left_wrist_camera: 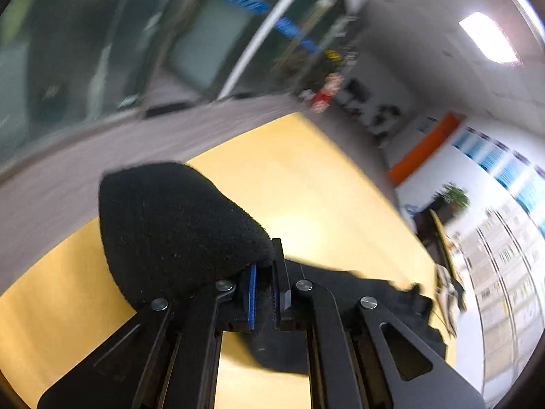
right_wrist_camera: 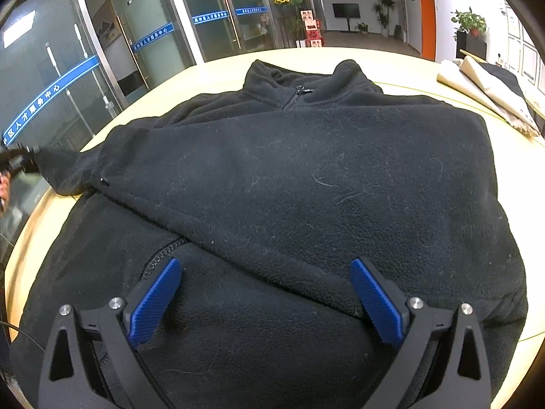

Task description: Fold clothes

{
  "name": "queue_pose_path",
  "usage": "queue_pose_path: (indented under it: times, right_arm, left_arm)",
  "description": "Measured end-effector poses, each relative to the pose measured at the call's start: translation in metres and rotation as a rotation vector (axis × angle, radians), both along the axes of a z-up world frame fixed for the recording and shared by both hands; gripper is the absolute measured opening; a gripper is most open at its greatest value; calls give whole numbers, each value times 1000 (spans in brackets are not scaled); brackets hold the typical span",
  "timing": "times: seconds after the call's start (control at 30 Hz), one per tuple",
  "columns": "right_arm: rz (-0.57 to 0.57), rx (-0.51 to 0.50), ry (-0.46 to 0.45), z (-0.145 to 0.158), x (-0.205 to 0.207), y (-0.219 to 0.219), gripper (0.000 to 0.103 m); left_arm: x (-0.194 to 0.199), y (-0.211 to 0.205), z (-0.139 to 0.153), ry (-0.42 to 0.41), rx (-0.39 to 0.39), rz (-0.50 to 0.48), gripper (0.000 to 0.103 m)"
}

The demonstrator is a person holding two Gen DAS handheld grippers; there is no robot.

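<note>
A black fleece jacket (right_wrist_camera: 306,184) with a zip collar lies spread on the yellow table (right_wrist_camera: 218,68), one side folded over its front. My right gripper (right_wrist_camera: 265,293) is open, its blue pads just above the lower part of the jacket, holding nothing. My left gripper (left_wrist_camera: 264,293) is shut on the jacket's sleeve end (left_wrist_camera: 170,231), which bulges over the left finger and is lifted above the table (left_wrist_camera: 306,187). In the right wrist view the left gripper (right_wrist_camera: 20,162) shows at the far left, pulling the sleeve (right_wrist_camera: 64,170) out past the table edge.
A beige and black pile of clothes (right_wrist_camera: 490,92) lies at the table's far right. Glass doors with blue stripes (right_wrist_camera: 68,78) stand behind the table's left side. A hallway with plants and a screen lies beyond.
</note>
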State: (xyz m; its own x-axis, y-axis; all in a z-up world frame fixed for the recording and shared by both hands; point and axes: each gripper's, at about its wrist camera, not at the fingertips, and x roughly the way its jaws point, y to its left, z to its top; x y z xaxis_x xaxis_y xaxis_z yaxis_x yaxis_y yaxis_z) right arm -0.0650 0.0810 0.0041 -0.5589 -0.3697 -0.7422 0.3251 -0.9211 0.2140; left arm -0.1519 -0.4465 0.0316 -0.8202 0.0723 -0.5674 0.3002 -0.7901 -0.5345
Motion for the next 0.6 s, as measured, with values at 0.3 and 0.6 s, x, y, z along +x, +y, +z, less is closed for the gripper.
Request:
queue_pose_path:
  times: [0.3, 0.6]
  right_arm:
    - [-157, -197, 138, 47, 26, 55, 100]
    - [-244, -226, 262, 94, 76, 119, 100]
  left_arm:
    - [-50, 218, 117, 190, -151, -336, 6]
    - [-88, 449, 53, 83, -172, -647, 6]
